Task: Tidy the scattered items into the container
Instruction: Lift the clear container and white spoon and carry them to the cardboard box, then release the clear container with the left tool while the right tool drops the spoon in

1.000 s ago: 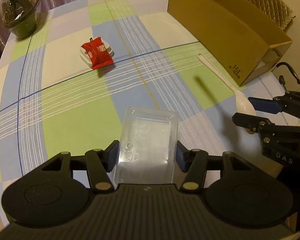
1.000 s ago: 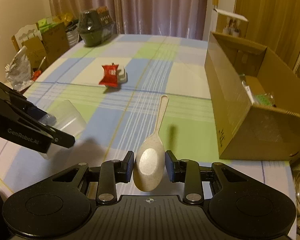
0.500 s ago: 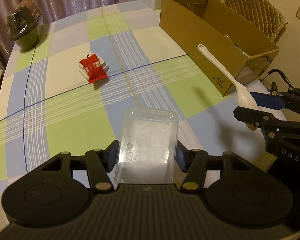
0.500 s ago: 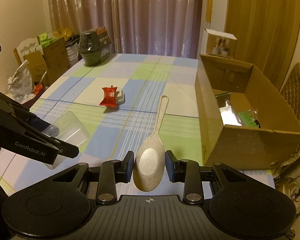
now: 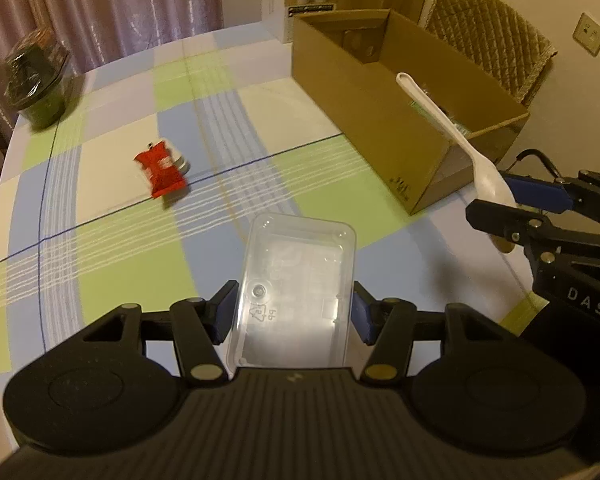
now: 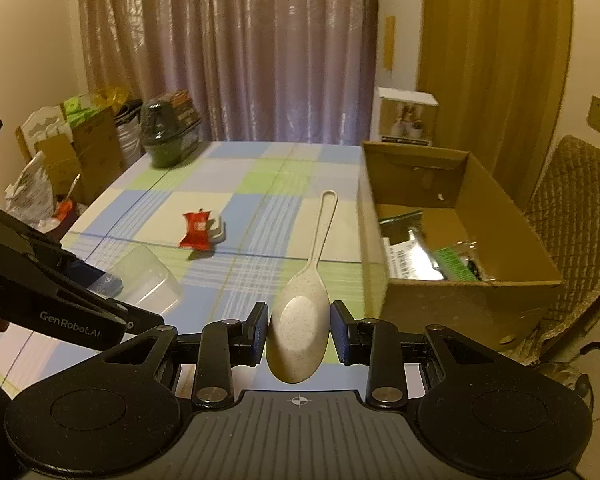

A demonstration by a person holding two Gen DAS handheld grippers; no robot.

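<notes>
A clear tub (image 5: 296, 284) is clamped between the blue pads of the left tongs (image 5: 294, 312), held above the checked desk (image 5: 112, 264); a recycling mark is moulded into its base, and "GenRobot.AI" is read on the left tongs in the right wrist view. Farther off on the desk, a red packet (image 5: 161, 168) is seen lying against a small white item, with a dark wrapped bowl (image 5: 36, 80) near the far left edge. To the right, a speckled spoon (image 6: 300, 320) is gripped by its bowl in the right tongs (image 6: 299, 336), handle pointing forward; "DAS" is lettered on these tongs. At far right, an open cardboard box (image 6: 512, 248) stands on the desk, with green and barcoded packets (image 6: 432, 260) inside.
</notes>
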